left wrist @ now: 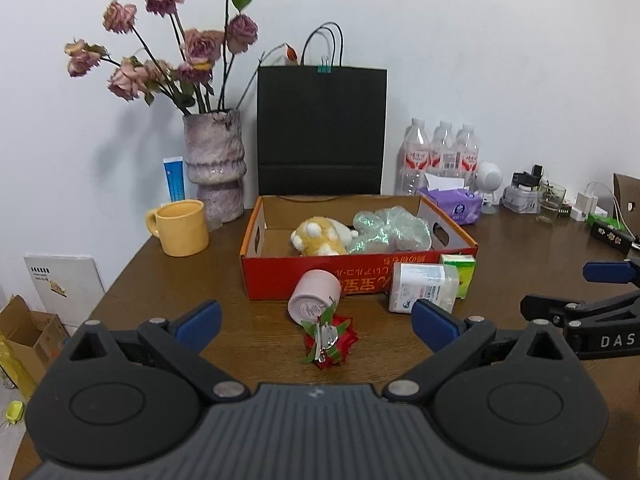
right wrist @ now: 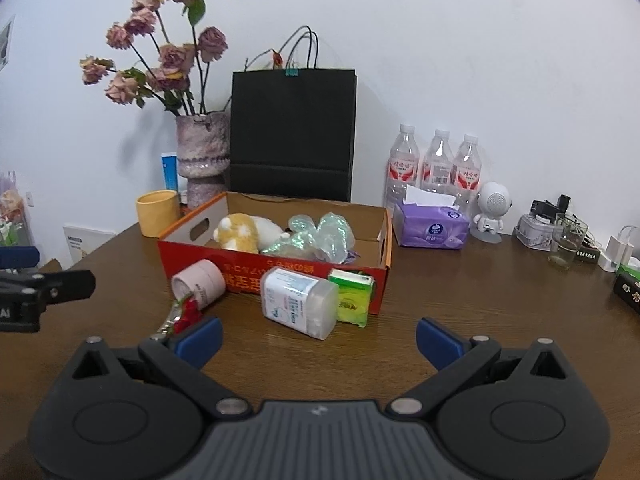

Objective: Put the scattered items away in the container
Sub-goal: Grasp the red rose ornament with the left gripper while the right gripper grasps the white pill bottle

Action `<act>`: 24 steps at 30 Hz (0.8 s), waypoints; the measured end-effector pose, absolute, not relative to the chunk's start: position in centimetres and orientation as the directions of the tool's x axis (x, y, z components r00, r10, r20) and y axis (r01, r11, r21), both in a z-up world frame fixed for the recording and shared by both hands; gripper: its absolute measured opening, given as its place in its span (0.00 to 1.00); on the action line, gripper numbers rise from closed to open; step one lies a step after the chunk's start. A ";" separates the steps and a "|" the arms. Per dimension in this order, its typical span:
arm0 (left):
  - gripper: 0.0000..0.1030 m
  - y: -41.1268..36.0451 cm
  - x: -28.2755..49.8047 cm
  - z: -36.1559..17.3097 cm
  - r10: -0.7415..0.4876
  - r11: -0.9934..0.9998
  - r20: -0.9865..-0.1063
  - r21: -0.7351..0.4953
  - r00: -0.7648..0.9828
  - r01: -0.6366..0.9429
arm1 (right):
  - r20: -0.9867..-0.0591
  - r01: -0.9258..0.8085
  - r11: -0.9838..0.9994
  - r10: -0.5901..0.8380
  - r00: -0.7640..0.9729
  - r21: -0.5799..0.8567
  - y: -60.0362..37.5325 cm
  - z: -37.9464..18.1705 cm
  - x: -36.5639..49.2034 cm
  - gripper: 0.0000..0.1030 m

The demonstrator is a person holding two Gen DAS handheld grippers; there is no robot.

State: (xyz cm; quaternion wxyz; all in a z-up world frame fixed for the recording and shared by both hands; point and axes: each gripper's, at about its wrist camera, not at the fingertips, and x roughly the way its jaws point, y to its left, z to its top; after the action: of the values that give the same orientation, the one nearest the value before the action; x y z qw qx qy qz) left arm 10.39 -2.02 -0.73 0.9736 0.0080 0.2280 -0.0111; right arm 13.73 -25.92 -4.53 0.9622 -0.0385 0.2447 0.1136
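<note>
I hold my left hand-held gripper (left wrist: 316, 326) wide open and empty above the table (left wrist: 160, 300), its fingers framing the red rose ornament (left wrist: 330, 340) that lies just in front of the pink tube (left wrist: 314, 294). My right hand-held gripper (right wrist: 318, 338) is spread open too and carries nothing, facing the white plastic jar (right wrist: 298, 302) that lies on its side, touching the green packet (right wrist: 352, 296). All four sit outside the red cardboard box (left wrist: 360, 276), against or near its front wall, while the plush toy (left wrist: 320, 236) and the crinkled wrap (left wrist: 388, 232) already lie inside. If I go for the rose, I should come down straight and close across its middle; what looks like a metal clip on it may slip. The jar is round, so I would grip it across its flat ends or squarely over the body.
</note>
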 end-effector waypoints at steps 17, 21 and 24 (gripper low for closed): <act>1.00 -2.1 19.1 -8.1 -0.019 1.000 -0.620 -0.023 0.784 0.006 | -0.520 -0.284 0.959 0.241 0.820 -0.003 -24.8 -10.1 22.9 1.00; 0.98 -2.0 20.9 -9.2 0.001 1.000 -0.629 -0.007 0.778 -0.007 | -0.512 -0.306 0.952 0.258 0.819 -0.009 -24.4 -10.8 24.9 1.00; 0.95 -2.0 22.0 -10.0 -0.002 1.000 -0.645 -0.008 0.764 -0.004 | -0.512 -0.324 0.946 0.288 0.809 0.021 -24.2 -11.4 26.2 0.99</act>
State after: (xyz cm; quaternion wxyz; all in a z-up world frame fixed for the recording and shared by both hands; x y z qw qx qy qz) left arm 22.02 -1.96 -9.96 0.9391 -0.0046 0.3437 0.0005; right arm 26.20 -24.19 -11.40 0.9506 -0.0336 0.2635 0.1609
